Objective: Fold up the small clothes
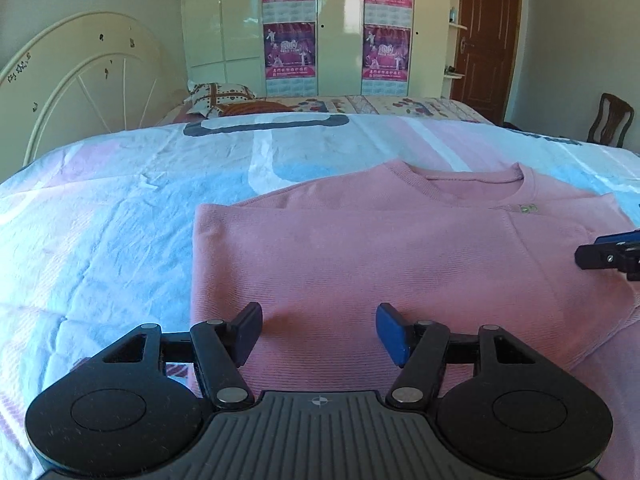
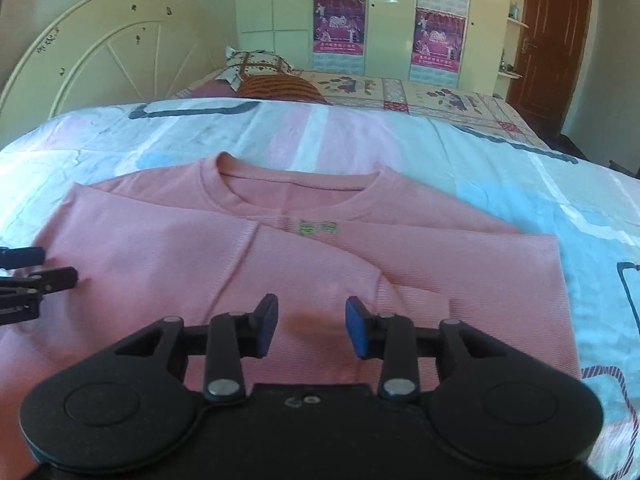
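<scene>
Pink sweater (image 1: 400,248) flat on bedspread (image 1: 120,220), sides folded in; left gripper (image 1: 319,330) and right gripper (image 2: 311,326) spread above, pinching nothing; pillow (image 1: 218,96), wardrobe (image 1: 224,20) far behind

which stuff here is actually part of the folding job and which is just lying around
Part of the job:
pink top, sides already folded in
left gripper, open
right gripper, open
bedsheet it lies on

Just there:
pillow
wardrobe with posters
door
chair
</scene>
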Tool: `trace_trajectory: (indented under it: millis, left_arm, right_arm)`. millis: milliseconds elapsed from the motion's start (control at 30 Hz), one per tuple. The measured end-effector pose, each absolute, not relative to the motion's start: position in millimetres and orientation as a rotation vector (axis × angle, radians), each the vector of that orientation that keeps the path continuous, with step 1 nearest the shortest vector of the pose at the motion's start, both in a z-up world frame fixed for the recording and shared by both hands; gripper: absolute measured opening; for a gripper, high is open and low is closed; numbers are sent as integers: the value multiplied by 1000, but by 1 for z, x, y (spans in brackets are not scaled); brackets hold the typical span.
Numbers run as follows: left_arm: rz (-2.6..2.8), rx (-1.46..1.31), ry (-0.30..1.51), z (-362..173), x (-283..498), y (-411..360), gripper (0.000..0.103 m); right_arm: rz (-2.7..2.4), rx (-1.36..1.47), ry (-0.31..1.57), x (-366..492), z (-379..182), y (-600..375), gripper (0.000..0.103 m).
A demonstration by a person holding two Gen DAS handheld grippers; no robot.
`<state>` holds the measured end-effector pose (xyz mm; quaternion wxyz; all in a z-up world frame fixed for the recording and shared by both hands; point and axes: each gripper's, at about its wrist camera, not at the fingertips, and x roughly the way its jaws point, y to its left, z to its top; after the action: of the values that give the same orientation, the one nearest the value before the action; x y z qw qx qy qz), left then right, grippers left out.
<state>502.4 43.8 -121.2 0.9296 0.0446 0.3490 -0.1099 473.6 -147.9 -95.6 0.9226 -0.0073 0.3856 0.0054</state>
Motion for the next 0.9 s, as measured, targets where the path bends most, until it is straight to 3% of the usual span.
trace_trajectory:
  millis: [233,333,567,900]
  left_arm:
    - [-245,69,743,-123,478,20,63]
    - [-235,74,750,-125,474,19,70]
    - [-194,76,747,-132,458,54,70]
    - [-190,84,731,-131,451,65,70]
  right_arm:
    - [130,-47,832,466,-108,-106,39]
    - [136,-64,845,463,-114,-102,41]
    - [-19,-24,839,445,-107,-151,34]
    - [-91,40,856,437,-106,-184,36]
